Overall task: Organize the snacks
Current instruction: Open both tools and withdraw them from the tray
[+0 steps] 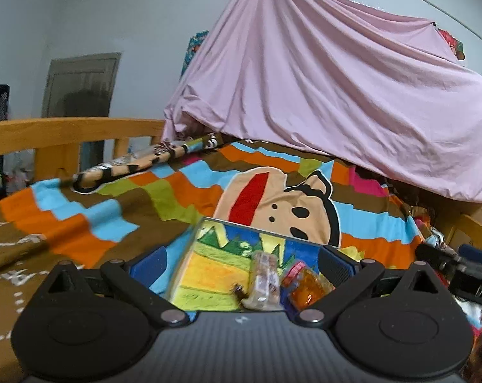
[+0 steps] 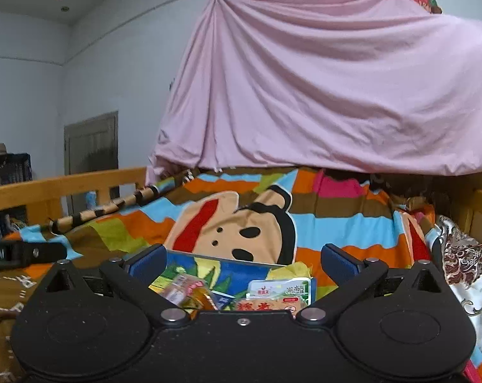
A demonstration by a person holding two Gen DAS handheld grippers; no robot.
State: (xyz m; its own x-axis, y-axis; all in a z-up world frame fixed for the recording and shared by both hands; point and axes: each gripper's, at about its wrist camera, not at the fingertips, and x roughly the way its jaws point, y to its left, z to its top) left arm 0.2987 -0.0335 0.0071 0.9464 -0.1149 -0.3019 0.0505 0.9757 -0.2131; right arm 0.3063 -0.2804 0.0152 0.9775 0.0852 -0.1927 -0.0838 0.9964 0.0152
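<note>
A flat colourful box (image 1: 209, 265) lies on the bed, just ahead of both grippers. On it lie a clear-wrapped snack bar (image 1: 265, 282), an orange packet (image 1: 306, 290) and a pink-topped snack (image 1: 297, 269). My left gripper (image 1: 241, 263) is open and empty above the box. In the right wrist view the box (image 2: 237, 271) carries a white-and-green tofu pack (image 2: 281, 293), a pink-wrapped snack (image 2: 183, 289) and an orange packet (image 2: 202, 300). My right gripper (image 2: 242, 261) is open and empty above them.
The bed has a bright cartoon blanket (image 1: 273, 204) and a wooden rail (image 1: 65, 134) on the left. A pink sheet (image 1: 336, 95) hangs over the far end. The other gripper shows at the right edge (image 1: 464, 274) and at the left edge (image 2: 20, 253).
</note>
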